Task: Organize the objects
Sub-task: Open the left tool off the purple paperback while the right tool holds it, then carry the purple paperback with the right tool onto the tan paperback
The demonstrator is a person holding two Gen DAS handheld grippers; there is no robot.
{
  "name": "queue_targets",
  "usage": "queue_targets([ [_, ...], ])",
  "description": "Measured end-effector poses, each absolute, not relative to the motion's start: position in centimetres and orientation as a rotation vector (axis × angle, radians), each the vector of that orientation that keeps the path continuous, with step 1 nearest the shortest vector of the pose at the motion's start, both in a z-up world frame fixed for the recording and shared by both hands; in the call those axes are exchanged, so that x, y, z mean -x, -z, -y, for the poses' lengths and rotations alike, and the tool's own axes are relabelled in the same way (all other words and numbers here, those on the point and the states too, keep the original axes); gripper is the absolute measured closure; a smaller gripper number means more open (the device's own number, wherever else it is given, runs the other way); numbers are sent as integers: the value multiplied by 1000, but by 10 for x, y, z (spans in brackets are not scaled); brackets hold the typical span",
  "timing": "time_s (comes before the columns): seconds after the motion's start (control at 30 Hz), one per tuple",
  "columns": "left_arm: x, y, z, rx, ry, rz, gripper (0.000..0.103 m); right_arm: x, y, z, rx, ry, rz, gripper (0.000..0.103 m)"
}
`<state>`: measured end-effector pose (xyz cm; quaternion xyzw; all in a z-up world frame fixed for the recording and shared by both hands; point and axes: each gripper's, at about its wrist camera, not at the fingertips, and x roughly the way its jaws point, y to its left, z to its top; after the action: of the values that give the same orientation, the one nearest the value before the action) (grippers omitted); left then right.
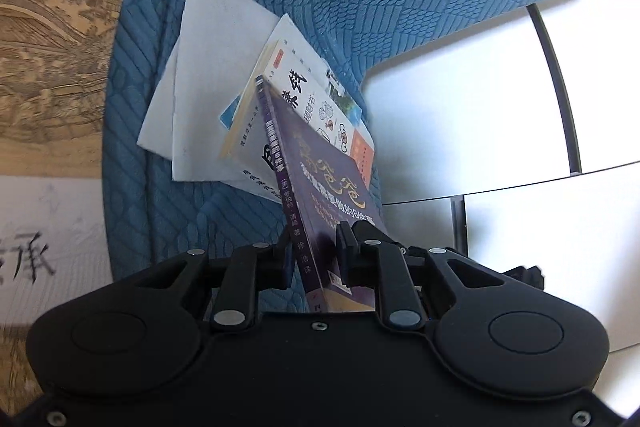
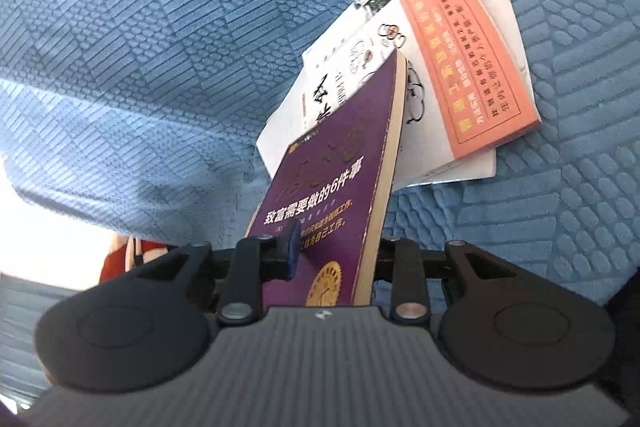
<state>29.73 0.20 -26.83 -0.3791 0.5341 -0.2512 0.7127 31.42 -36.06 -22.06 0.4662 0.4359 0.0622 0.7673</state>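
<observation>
A purple book (image 1: pixel 320 183) with gold and white lettering is held by both grippers at opposite ends, tilted above a blue textured sofa. My left gripper (image 1: pixel 316 251) is shut on the book near its spine. My right gripper (image 2: pixel 336 247) is shut on the same purple book (image 2: pixel 340 163) at its other end. Under the book lies a loose pile: a white book with black characters and an orange band (image 2: pixel 464 63), also in the left wrist view (image 1: pixel 316 95), on white sheets (image 1: pixel 216 67).
The blue sofa cover (image 2: pixel 160 39) fills most of both views. A large book or box with an old-style landscape print (image 1: pixel 48 67) lies at the left. A white floor with dark lines (image 1: pixel 500 127) is beyond the sofa edge at the right.
</observation>
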Motion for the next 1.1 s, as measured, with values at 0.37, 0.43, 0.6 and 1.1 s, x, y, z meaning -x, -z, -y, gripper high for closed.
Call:
queue_targets([
  [0.37,-251,219,-24,862,482,-1104,82,-311,183,339,-898,-236,-979,73],
  [0.43,-245,208,-30,876,464,-1092,82,-311,172,331,-876,-255,-987,73],
  [0.6,-230,172,-46,886,425,-1061,82,-310,147,313,-851,-311,-1002,73],
  [1.1,-209,95,-109,906,362,-970,82,-319,85,248,-760,-444,-999,73],
])
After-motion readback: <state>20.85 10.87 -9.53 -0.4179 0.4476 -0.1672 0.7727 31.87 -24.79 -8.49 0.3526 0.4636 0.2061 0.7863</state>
